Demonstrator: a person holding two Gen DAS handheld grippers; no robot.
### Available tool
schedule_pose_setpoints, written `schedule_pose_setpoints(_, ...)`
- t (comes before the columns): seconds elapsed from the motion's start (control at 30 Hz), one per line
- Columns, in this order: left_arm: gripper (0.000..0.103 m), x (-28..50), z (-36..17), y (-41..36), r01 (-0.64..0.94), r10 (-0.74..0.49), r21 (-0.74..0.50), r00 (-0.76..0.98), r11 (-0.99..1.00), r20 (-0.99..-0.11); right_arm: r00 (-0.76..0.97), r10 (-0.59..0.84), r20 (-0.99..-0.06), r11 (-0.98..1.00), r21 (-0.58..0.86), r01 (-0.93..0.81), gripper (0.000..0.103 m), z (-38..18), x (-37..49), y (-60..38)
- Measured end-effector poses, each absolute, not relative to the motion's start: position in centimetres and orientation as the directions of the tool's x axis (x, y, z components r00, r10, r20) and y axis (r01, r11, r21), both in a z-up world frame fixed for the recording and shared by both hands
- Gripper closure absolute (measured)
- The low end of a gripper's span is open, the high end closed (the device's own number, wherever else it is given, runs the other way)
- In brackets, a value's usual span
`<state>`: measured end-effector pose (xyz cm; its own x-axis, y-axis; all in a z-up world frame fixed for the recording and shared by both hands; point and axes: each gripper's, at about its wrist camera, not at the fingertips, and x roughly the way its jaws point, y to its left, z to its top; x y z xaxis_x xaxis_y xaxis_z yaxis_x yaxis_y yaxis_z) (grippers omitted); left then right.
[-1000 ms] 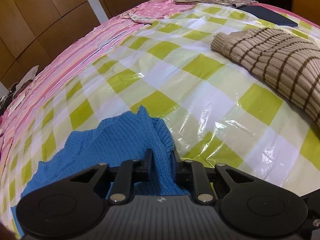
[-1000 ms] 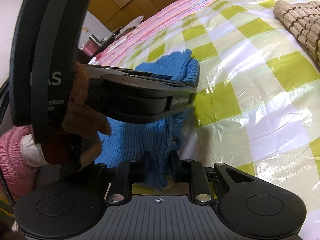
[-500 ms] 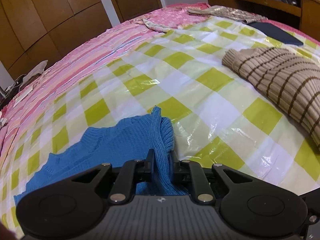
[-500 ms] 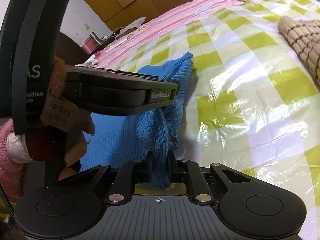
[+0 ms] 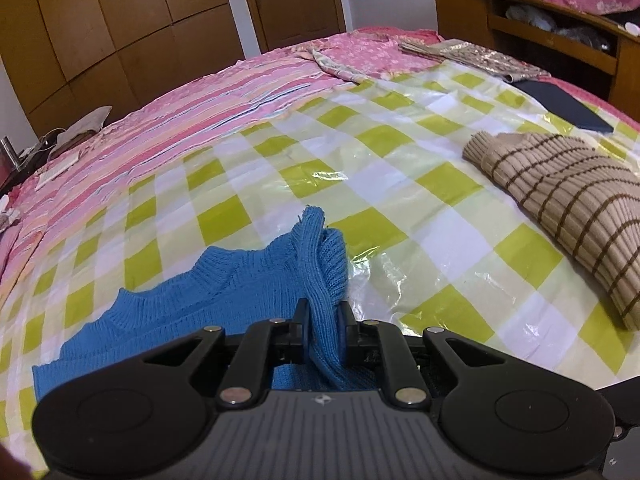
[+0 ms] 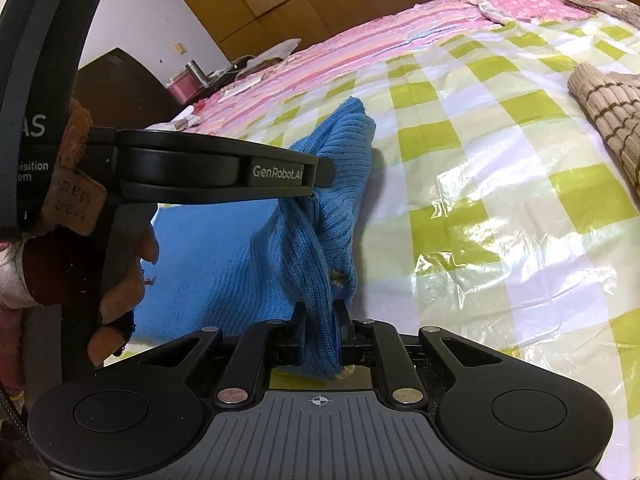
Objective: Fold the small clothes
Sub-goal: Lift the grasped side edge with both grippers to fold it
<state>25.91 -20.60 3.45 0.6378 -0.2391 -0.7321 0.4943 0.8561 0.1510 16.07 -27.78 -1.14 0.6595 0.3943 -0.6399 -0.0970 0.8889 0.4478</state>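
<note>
A small blue knitted sweater point(image 5: 208, 300) lies on the green-and-white checked plastic sheet point(image 5: 400, 208), its right edge lifted into a ridge. My left gripper point(image 5: 323, 320) is shut on that bunched edge. In the right wrist view my right gripper point(image 6: 320, 322) is shut on the same blue sweater point(image 6: 320, 208), nearer its lower edge. The left gripper's body point(image 6: 216, 172) crosses that view from the left, just above the cloth, with the person's hand behind it.
A folded beige sweater with brown stripes point(image 5: 568, 200) lies on the sheet to the right, also in the right wrist view point(image 6: 612, 120). A pink striped bedcover point(image 5: 180, 120) borders the sheet at left and back. A dark flat object point(image 5: 560, 104) and a wooden shelf point(image 5: 540, 20) are far right.
Both grippers have lifted, still shut on the blue sweater's edge. More of the spread sweater and the bed shows below.
</note>
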Motion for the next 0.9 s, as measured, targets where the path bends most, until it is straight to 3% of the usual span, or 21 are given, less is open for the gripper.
schedule_pose_setpoints(0.9,0.083,26.0,5.2,-18.5,0.489,-0.326,0.037,0.634,0.872,-0.701,0.682,0.362,-0.635,0.907,0.409,-0.101,0.091,0.4,16.5,-26.4)
